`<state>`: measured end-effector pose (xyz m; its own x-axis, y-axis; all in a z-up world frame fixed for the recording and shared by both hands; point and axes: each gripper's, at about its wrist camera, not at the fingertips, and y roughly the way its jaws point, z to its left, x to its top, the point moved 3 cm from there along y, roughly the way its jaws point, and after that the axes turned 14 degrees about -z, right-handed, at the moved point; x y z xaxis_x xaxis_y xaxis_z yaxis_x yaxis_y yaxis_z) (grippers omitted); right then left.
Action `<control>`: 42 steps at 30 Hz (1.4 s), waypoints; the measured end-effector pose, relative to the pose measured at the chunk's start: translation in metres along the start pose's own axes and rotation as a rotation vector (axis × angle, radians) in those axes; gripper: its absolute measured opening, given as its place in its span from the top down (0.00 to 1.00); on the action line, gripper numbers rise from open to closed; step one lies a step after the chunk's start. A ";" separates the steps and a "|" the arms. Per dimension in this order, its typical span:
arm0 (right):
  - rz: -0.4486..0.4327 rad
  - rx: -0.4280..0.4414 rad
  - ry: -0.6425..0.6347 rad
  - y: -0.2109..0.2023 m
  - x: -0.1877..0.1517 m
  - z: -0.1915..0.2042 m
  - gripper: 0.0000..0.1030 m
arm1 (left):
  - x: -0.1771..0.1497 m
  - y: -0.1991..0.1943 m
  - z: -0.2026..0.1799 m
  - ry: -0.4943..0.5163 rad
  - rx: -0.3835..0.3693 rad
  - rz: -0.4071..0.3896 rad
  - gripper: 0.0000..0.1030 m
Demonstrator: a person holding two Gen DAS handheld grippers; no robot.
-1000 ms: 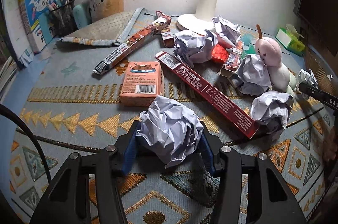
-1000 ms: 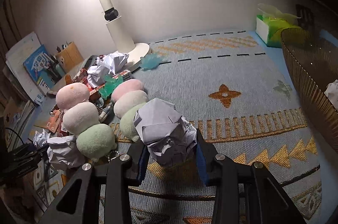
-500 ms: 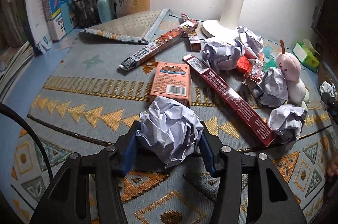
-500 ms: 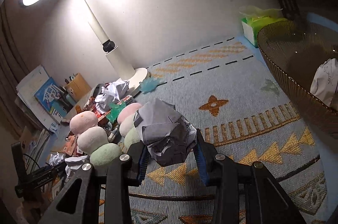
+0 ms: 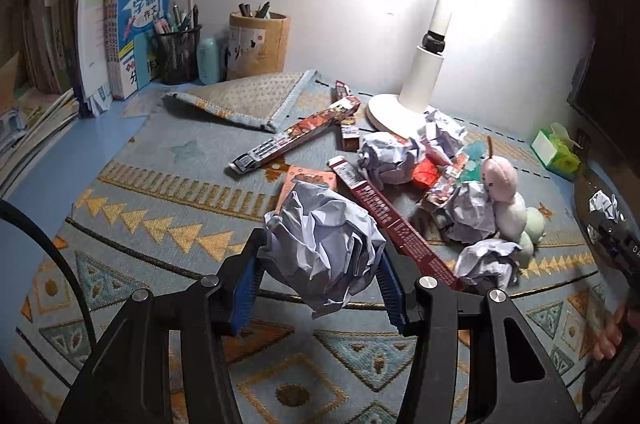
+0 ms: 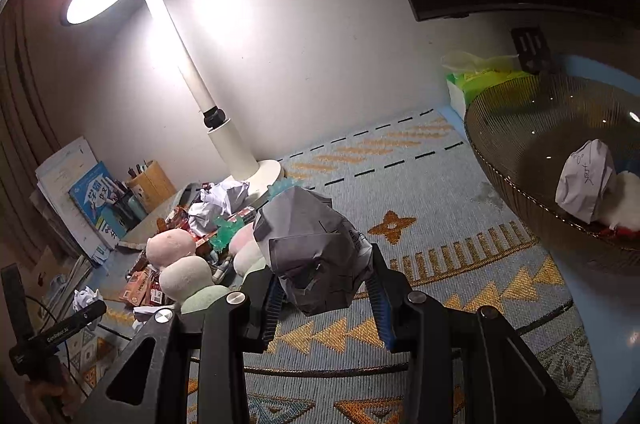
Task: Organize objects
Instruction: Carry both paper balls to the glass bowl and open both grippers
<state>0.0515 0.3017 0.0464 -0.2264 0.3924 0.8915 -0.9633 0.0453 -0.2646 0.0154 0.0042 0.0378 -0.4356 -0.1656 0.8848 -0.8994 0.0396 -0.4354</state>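
Observation:
My left gripper (image 5: 320, 274) is shut on a crumpled white paper ball (image 5: 322, 244), held above the patterned mat (image 5: 160, 208). My right gripper (image 6: 324, 284) is shut on a second, greyer crumpled paper ball (image 6: 312, 248), also lifted off the mat. At the right of the right wrist view stands a dark wire basket (image 6: 516, 184) with a crumpled paper (image 6: 586, 180) inside it. More paper balls (image 5: 386, 160) (image 5: 486, 264) lie on the mat among long red boxes (image 5: 392, 220) and a plush skewer toy (image 5: 508, 200).
A white desk lamp (image 5: 420, 80) stands at the back. Pen holders (image 5: 258, 48), books (image 5: 136, 32) and a folded mat corner (image 5: 248, 98) fill the back left. A green tissue box (image 6: 476, 84) sits by the basket. A hand (image 5: 612, 332) holds the right gripper.
Both grippers have risen with their paper balls and tilted up. The right wrist view has swung toward the basket, which now shows much more of its inside.

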 end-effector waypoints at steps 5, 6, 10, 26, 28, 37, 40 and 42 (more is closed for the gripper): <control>-0.053 0.017 0.009 -0.021 0.022 -0.002 0.64 | 0.025 -0.012 -0.036 0.023 -0.080 -0.058 0.52; -0.065 0.020 0.010 -0.026 0.027 -0.003 0.64 | 0.031 -0.015 -0.046 0.025 -0.100 -0.071 0.52; -0.101 0.015 0.007 -0.043 0.050 -0.014 0.63 | 0.054 -0.018 -0.088 0.056 -0.185 -0.127 0.52; -0.203 -0.199 -0.199 -0.096 0.151 -0.084 0.63 | 0.086 -0.014 -0.290 0.155 -0.574 -0.199 0.52; -0.212 -0.233 -0.229 -0.098 0.161 -0.096 0.63 | 0.082 -0.010 -0.311 0.131 -0.634 -0.163 0.52; -0.178 -0.311 -0.201 -0.087 0.186 -0.152 0.63 | 0.048 0.011 -0.398 0.226 -0.757 -0.115 0.52; -0.164 -0.337 -0.208 -0.079 0.188 -0.164 0.63 | 0.043 0.023 -0.410 0.224 -0.769 -0.103 0.52; -0.155 -0.347 -0.203 -0.073 0.189 -0.170 0.63 | 0.040 0.030 -0.415 0.223 -0.768 -0.101 0.52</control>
<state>0.1038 0.5293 0.1718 -0.1396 0.1698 0.9756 -0.8902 0.4099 -0.1987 -0.0443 0.4073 0.1294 -0.2748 -0.0076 0.9615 -0.6741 0.7146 -0.1870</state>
